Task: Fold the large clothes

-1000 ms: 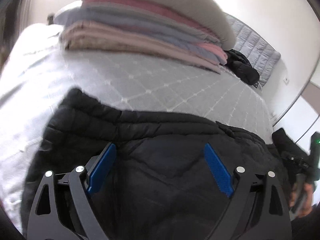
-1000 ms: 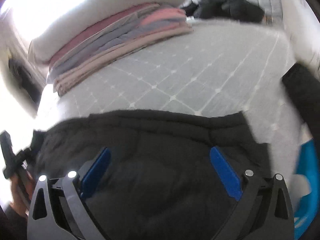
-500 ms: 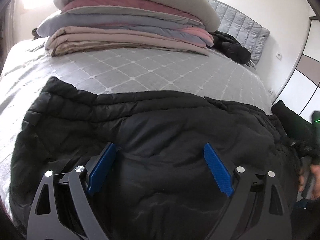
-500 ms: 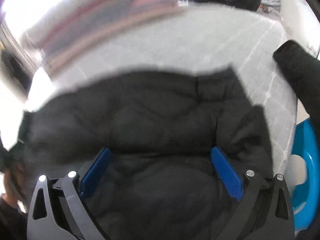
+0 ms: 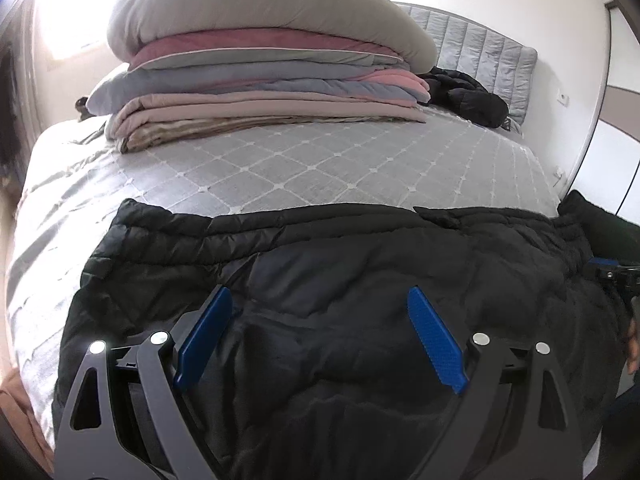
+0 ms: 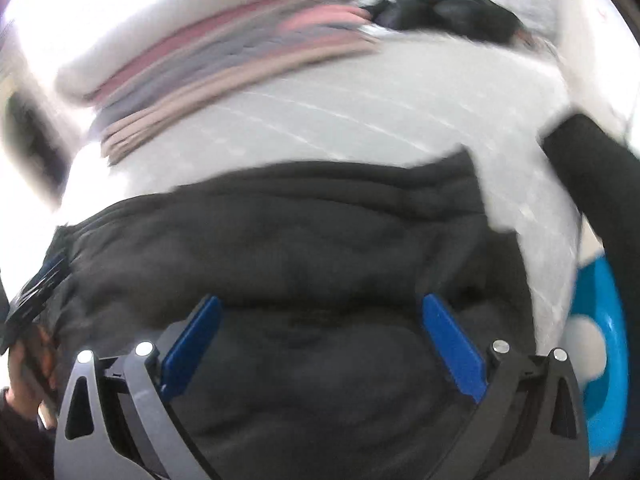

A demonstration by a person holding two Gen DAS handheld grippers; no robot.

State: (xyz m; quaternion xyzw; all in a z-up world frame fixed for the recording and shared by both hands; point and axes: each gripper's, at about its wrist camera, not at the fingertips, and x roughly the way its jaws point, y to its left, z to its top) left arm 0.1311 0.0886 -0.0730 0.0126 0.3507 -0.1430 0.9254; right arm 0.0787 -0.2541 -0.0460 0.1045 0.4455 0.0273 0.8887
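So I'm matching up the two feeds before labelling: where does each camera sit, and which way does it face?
Left wrist: on the left claw, open over the black jacket, facing the folded stack; the other hand peeks at right.
Right wrist: on the right claw, open, blurred, facing the same way; a hand at left.
Shared: jacket, stack, grey bed cover.
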